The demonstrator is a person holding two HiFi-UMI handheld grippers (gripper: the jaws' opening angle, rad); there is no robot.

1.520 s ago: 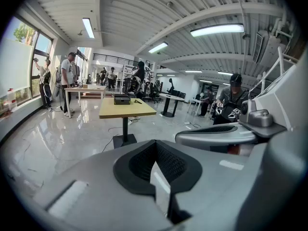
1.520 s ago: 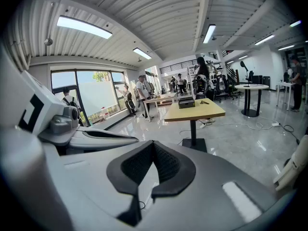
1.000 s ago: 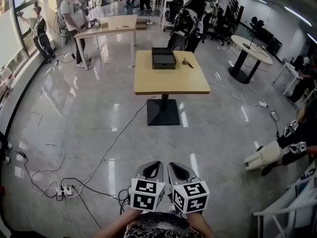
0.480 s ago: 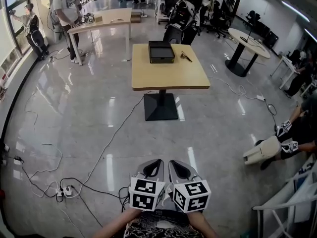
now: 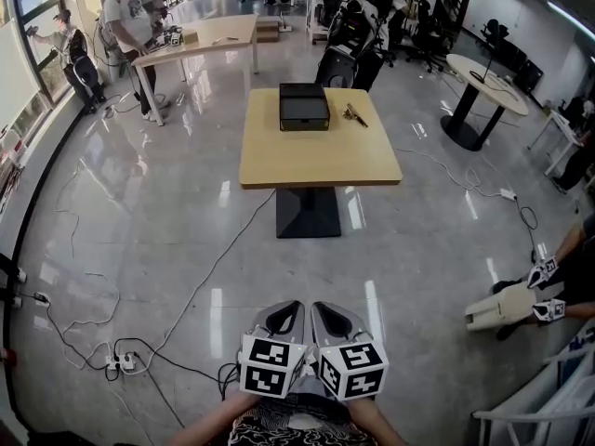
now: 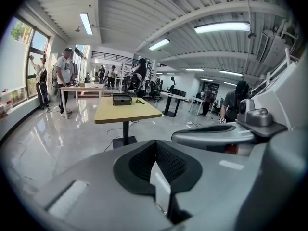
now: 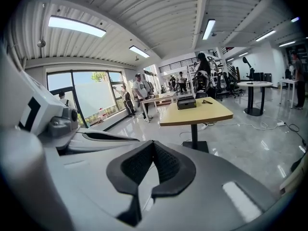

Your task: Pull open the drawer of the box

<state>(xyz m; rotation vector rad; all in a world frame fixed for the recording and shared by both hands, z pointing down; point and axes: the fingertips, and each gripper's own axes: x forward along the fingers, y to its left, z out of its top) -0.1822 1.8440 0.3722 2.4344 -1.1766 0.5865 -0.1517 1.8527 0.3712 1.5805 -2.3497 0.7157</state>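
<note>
Nearest to us, we hold the left gripper [image 5: 282,319] and the right gripper [image 5: 335,321] side by side low in front of our body. Each has its jaws pressed together with nothing between them. Ahead stretches the glossy floor [image 5: 149,221]. Well beyond it stands the square wooden table [image 5: 321,165] on a single pedestal. The black box [image 5: 304,106] sits near the table's far edge, with a small object [image 5: 354,114] just beside it on the right. The drawer looks shut, though from here we cannot make out a handle. We judge the task to be at the approach step, with nothing touched yet. Next we must walk up to the table, part one pair of jaws, and find the drawer's front to grip. The other gripper could steady the box.
</note>
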